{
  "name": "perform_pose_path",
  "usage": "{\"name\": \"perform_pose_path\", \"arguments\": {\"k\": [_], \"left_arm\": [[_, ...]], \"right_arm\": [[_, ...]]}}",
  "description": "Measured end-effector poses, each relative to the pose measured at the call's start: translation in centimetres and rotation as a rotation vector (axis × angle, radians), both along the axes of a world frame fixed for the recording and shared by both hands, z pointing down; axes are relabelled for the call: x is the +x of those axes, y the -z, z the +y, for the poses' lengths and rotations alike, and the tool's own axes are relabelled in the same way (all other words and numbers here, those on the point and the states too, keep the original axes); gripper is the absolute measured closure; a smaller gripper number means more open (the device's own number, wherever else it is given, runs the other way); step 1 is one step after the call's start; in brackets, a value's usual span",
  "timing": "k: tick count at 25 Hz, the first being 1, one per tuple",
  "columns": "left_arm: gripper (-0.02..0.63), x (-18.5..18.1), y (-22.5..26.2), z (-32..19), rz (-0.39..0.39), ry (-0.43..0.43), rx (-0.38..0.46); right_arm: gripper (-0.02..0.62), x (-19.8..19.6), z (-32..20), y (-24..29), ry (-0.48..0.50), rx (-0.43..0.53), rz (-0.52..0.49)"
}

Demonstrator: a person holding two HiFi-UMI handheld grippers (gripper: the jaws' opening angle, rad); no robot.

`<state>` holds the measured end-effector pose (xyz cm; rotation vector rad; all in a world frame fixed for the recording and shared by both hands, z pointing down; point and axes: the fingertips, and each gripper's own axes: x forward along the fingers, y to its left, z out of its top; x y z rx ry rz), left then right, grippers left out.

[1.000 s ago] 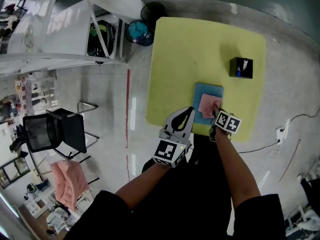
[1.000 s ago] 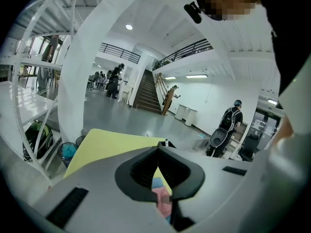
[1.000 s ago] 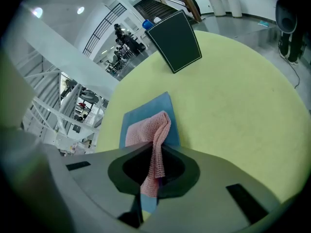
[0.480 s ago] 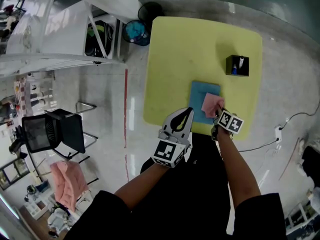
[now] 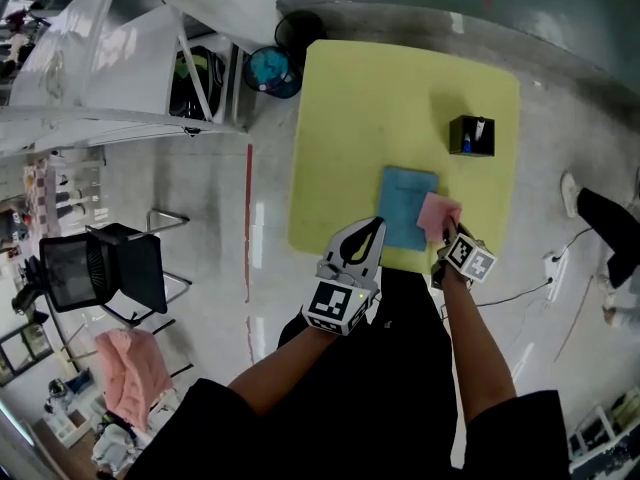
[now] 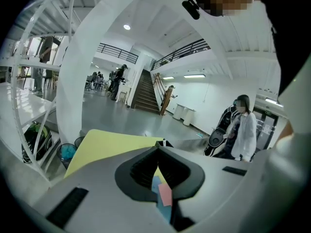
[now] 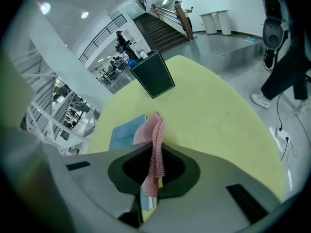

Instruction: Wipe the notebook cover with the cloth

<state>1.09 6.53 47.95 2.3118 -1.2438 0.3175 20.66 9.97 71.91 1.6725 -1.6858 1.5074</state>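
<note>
So the person's standing right at the near edge of the yellow desk (image 5: 400,98) with a gripper in each hand. The left gripper (image 5: 373,226) is just hovering at the desk's near edge, jaws closed together with nothing in them, pointed toward the notebook. The right gripper (image 5: 447,233) has its jaws clamped on the pink cloth (image 5: 438,214), which sticks up out of them in a bunched fold. The cloth sits right at the blue notebook's (image 5: 405,206) right edge, more over the desk than over the cover, and I honestly can't tell if it's touching the cover or not. The notebook lies flat and closed near the front of the desk. Further back on the right there's a black pen holder (image 5: 471,135), well apart from the notebook. Past the desk's far left corner, two bins (image 5: 272,68) are on the floor.
</note>
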Motion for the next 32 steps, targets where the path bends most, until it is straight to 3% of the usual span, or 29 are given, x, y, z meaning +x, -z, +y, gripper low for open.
{"name": "perform_pose_path", "arguments": {"k": [5, 9, 13, 26, 32], "left_arm": [[0.589, -1.8, 0.7, -0.3, 0.004, -0.007, 0.012], [0.59, -3.8, 1.5, -0.3, -0.002, -0.005, 0.033], [0.589, -5.8, 2.0, -0.4, -0.011, 0.016, 0.055], [0.589, -10.7, 0.6, 0.7, 0.026, 0.024, 0.025], [0.589, -12.0, 0.4, 0.9, 0.03, 0.003, 0.036]], "right_arm": [[0.557, -1.6, -0.8, 3.5, -0.009, 0.097, -0.043], [0.557, -5.3, -1.1, 5.9, 0.012, 0.163, -0.13], [0.557, -9.8, -1.5, 7.6, 0.062, 0.175, -0.153], [0.557, -19.2, -0.2, 5.1, 0.105, 0.109, -0.237], [0.557, -19.4, 2.0, 0.6, 0.07, 0.007, -0.218]]}}
